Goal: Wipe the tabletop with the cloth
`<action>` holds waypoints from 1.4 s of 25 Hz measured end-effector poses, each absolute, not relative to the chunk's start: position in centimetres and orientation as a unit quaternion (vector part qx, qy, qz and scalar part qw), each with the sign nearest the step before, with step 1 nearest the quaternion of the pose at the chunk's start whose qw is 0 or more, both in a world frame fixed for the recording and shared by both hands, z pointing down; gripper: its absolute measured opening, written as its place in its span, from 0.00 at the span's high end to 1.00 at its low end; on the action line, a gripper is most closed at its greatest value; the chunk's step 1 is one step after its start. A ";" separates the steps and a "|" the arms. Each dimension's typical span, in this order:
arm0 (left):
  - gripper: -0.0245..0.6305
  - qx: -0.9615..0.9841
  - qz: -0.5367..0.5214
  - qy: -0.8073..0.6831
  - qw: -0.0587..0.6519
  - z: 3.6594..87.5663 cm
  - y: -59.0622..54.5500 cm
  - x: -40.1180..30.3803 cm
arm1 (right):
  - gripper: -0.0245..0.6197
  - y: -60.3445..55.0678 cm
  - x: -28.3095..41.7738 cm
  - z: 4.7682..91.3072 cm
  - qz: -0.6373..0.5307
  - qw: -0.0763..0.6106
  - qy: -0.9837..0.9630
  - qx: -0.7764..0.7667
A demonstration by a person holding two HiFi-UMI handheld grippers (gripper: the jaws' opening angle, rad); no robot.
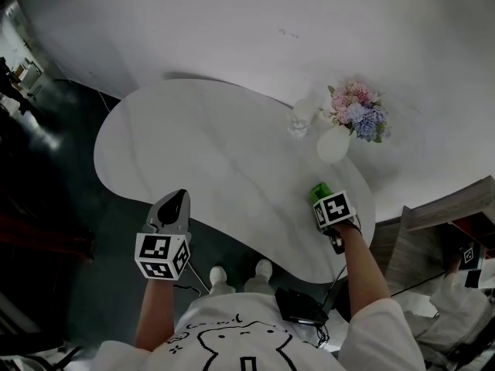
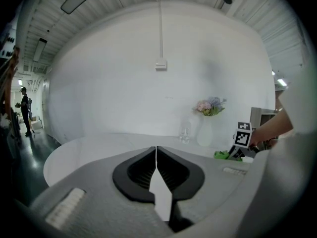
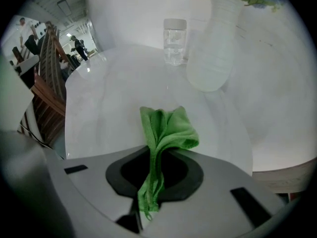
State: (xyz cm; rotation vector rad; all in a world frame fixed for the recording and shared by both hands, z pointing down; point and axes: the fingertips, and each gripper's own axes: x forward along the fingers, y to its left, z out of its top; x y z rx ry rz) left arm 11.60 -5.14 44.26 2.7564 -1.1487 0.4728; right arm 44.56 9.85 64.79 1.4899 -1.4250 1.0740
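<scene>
Green cloth (image 3: 166, 128) is pinched in the right gripper (image 3: 152, 175), whose jaws are clamped on a bunched fold. The loose end fans out ahead of the jaws, over the white tabletop (image 3: 114, 98) near its right front edge. Cannot tell if it presses on the surface yet.

The step in hand looks like the start of a wipe stroke. To do it well:
- Lower the free end flat so more than 1 fold touches.
- Keep the grip tight.
- Sweep in overlapping passes toward the open left part of the table.
- Steer clear of the white vase (image 3: 210, 48) and the small clear glass (image 3: 174, 33), which stand near, just beyond the cloth.

Left gripper (image 1: 178, 199) hangs at the near table edge, well apart from the cloth. Its 2 jaws are pressed together on nothing.
</scene>
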 end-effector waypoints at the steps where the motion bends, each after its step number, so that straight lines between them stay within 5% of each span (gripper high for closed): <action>1: 0.93 0.910 0.155 -0.379 0.060 44.2 -5.1 11.4 | 0.90 9.9 44.1 64.8 0.424 0.397 -0.564 0.587; 35: 0.93 0.939 0.122 -0.311 0.079 44.9 -3.2 3.5 | 0.90 14.3 26.6 65.1 0.427 0.385 -0.575 0.582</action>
